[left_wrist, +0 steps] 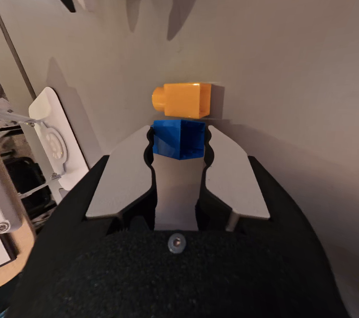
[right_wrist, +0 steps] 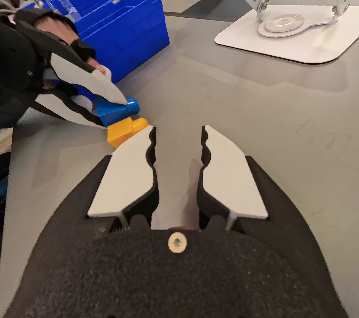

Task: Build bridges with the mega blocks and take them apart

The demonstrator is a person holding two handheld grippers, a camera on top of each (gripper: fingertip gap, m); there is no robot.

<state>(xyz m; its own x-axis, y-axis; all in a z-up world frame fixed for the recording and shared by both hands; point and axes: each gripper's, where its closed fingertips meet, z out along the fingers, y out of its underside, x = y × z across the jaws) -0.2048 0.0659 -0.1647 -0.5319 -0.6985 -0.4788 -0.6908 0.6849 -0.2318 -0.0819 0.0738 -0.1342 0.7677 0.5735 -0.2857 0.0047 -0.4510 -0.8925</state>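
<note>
We are squeezing blue block [left_wrist: 177, 141] in left tool [left_wrist: 179, 140], tilted low over counter [right_wrist: 233, 104], touching yellow block [left_wrist: 184, 99]. Right tool [right_wrist: 178, 133] is hanging wide, holding nothing.

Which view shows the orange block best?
The left wrist view: the orange block lies on its side, whole and unobstructed, just beyond the blue block in the left gripper. In the right wrist view the right gripper's finger partly hides it.
</note>
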